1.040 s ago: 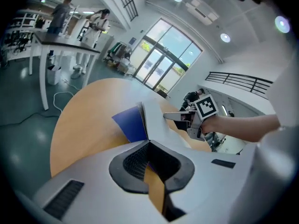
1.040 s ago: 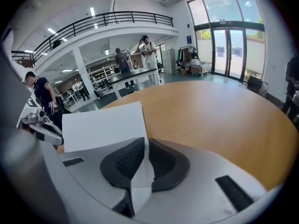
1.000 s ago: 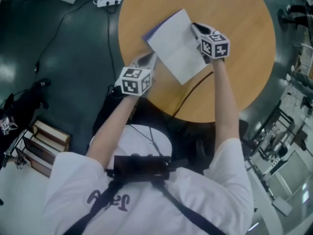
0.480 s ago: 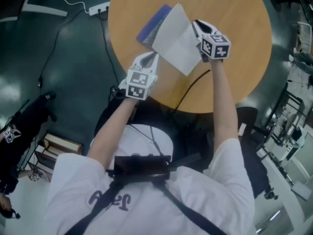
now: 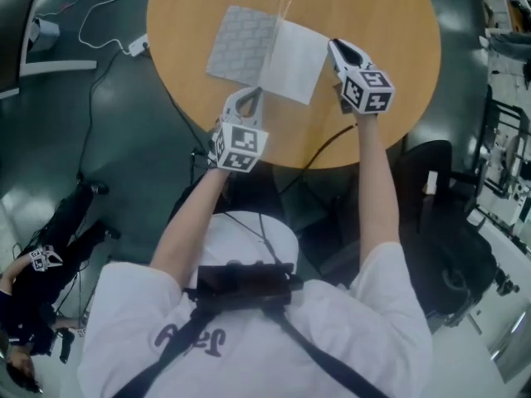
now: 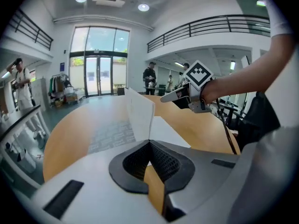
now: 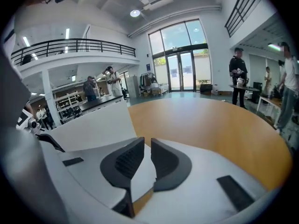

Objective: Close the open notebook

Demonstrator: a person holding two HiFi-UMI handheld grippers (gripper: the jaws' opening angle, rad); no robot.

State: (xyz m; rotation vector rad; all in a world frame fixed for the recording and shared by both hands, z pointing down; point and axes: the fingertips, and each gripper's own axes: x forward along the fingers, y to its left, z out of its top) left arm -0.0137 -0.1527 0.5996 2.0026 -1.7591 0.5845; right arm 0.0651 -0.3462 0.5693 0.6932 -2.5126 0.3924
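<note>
The notebook [image 5: 265, 56] lies on the surface [image 5: 382, 15], the left tongs [image 5: 247, 96] just before its near edge and the right tongs [image 5: 336, 46] at its right edge.

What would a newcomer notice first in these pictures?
An open notebook lies on the round wooden table, with one leaf standing upright along its middle. The right gripper nips the outer edge of the white page. The left gripper, jaws shut and empty, hovers at the notebook's near edge.
</note>
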